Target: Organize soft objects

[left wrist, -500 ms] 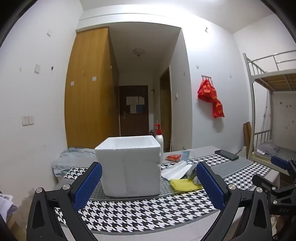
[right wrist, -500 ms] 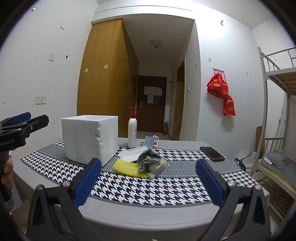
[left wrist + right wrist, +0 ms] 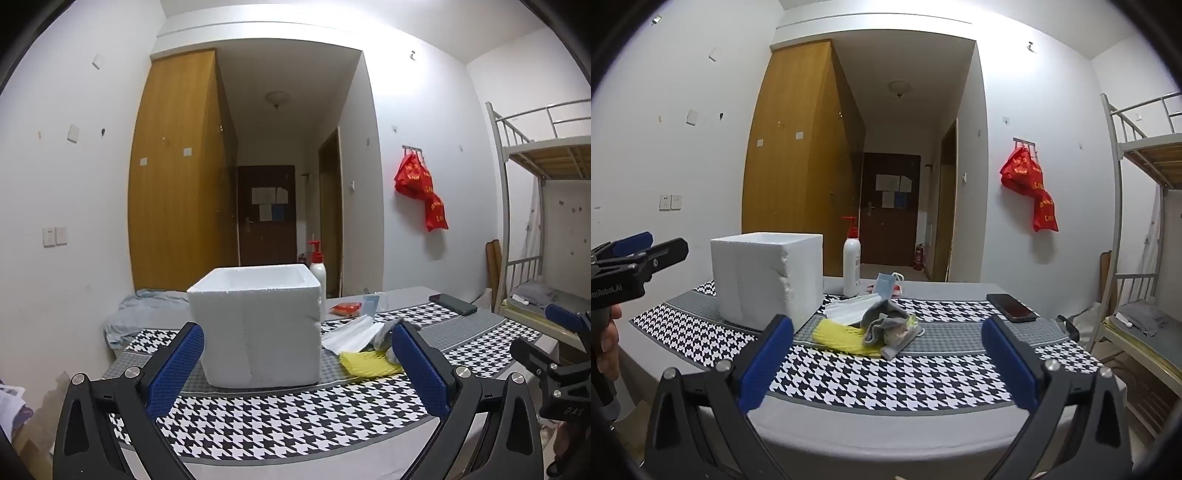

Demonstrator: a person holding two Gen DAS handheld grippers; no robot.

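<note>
A white foam box (image 3: 258,325) (image 3: 768,278) stands open-topped on the houndstooth table runner (image 3: 295,417) (image 3: 894,376). To its right lies a pile of soft things: a yellow foam net (image 3: 836,334) (image 3: 367,363), a grey sock (image 3: 884,321), white masks (image 3: 849,306) (image 3: 351,334) and a blue mask (image 3: 886,286). My left gripper (image 3: 295,369) is open and empty, in front of the box. My right gripper (image 3: 888,363) is open and empty, short of the pile. Each gripper shows in the other's view, the left gripper (image 3: 639,254) and the right gripper (image 3: 554,354).
A pump bottle (image 3: 851,267) stands behind the box. A black phone (image 3: 1012,306) lies at the table's right. A red packet (image 3: 345,307) lies at the back. A bunk bed (image 3: 1145,258) stands to the right, crumpled cloth (image 3: 144,314) to the left.
Both grippers have edged slightly towards the table; both stay open. Nothing on the table has moved.
</note>
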